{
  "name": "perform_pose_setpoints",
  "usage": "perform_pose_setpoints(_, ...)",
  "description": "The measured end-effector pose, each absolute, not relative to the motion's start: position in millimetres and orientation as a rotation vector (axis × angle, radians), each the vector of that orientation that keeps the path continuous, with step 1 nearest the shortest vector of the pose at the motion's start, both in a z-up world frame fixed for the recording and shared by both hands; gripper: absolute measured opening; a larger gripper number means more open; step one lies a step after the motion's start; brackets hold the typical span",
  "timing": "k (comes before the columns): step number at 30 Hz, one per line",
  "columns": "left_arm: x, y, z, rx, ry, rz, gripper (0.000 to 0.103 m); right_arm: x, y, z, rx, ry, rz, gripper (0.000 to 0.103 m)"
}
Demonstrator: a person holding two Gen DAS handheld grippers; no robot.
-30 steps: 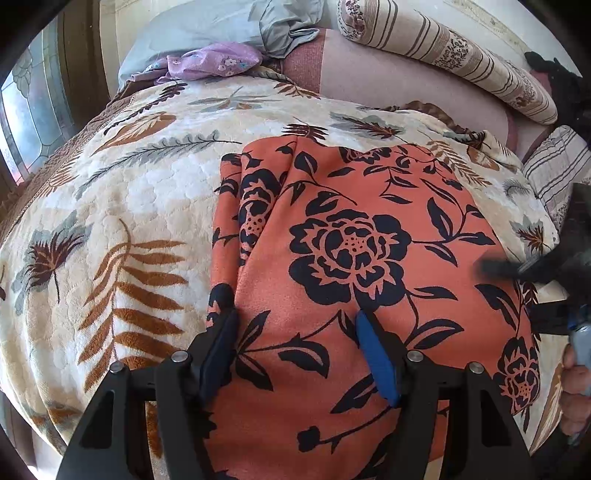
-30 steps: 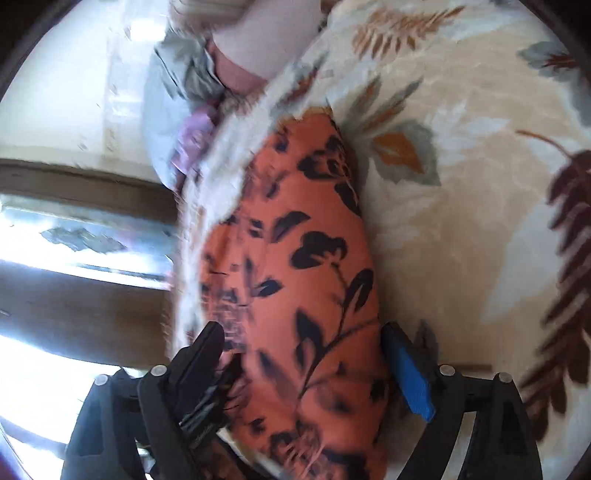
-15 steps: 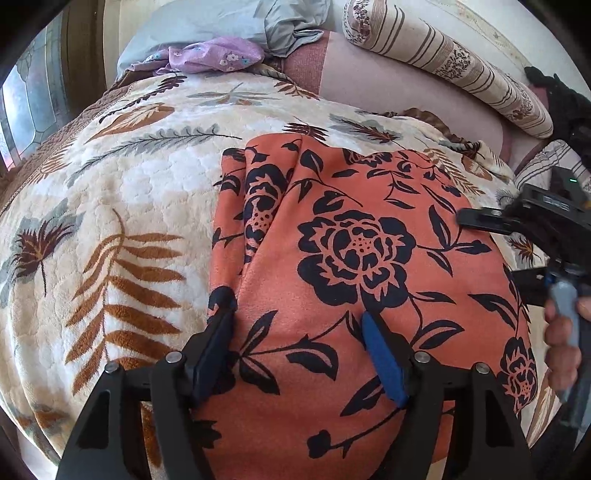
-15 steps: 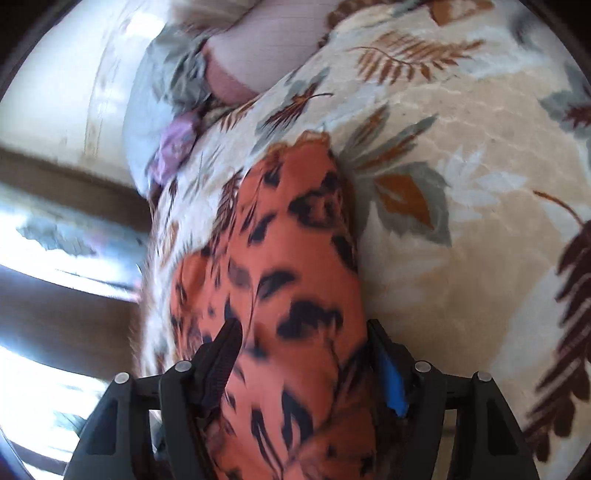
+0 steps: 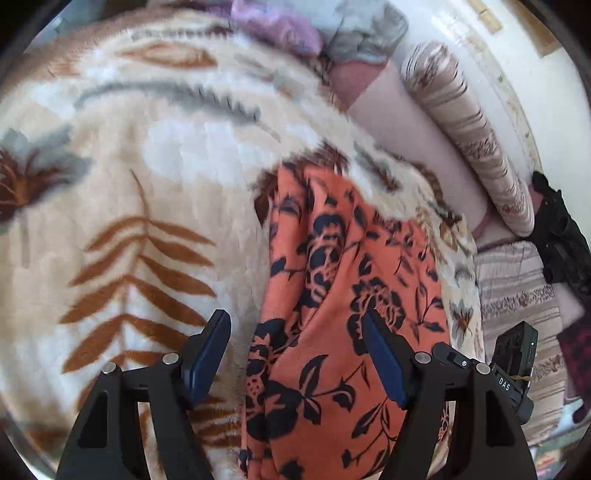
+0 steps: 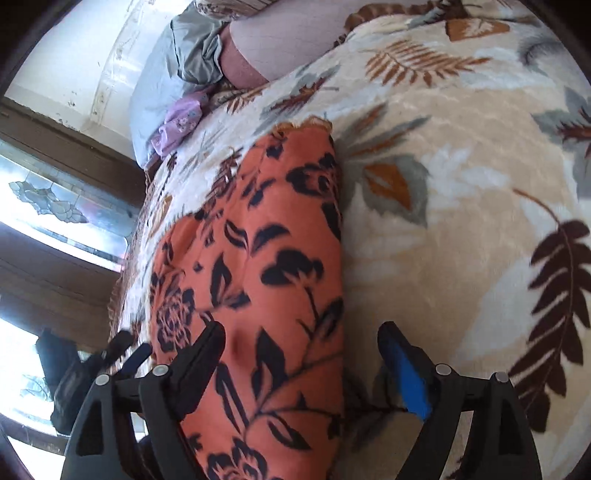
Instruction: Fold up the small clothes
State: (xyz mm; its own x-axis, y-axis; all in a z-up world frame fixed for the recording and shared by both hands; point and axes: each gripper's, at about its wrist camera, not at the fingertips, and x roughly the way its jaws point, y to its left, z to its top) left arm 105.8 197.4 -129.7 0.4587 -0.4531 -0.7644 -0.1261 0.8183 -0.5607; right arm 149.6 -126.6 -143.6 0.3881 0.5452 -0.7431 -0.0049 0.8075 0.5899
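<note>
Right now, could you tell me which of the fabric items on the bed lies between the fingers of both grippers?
The orange garment with black flowers. The lilac cloth and grey cloth lie far off by the pillows.

so the whole thing sits on a bed covered by a plush cream blanket point(image 5: 155, 177) with brown fern and grey leaf prints; an orange garment point(image 5: 332, 317) with dark flowers lies right on the blanket, bunched into a long narrow strip. up at the head end there's a purple cloth point(image 6: 181, 120) touching a grey-blue piece of fabric point(image 6: 192, 51); a pink pillow point(image 5: 402, 122) sits beside a striped bolster point(image 5: 476, 144); a striped sheet point(image 5: 517, 295) shows past the blanket's edge.
</note>
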Motion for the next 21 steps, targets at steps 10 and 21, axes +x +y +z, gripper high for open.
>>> perform_pose_setpoints(10, 121, 159, -127, -0.463, 1.128, -0.275, 0.03, 149, -96, -120, 0.255, 1.138, 0.448, 0.043)
perform_pose_setpoints(21, 156, 61, -37, -0.376, 0.905, -0.456, 0.028, 142, -194, -10, 0.309, 0.859, 0.375, 0.038)
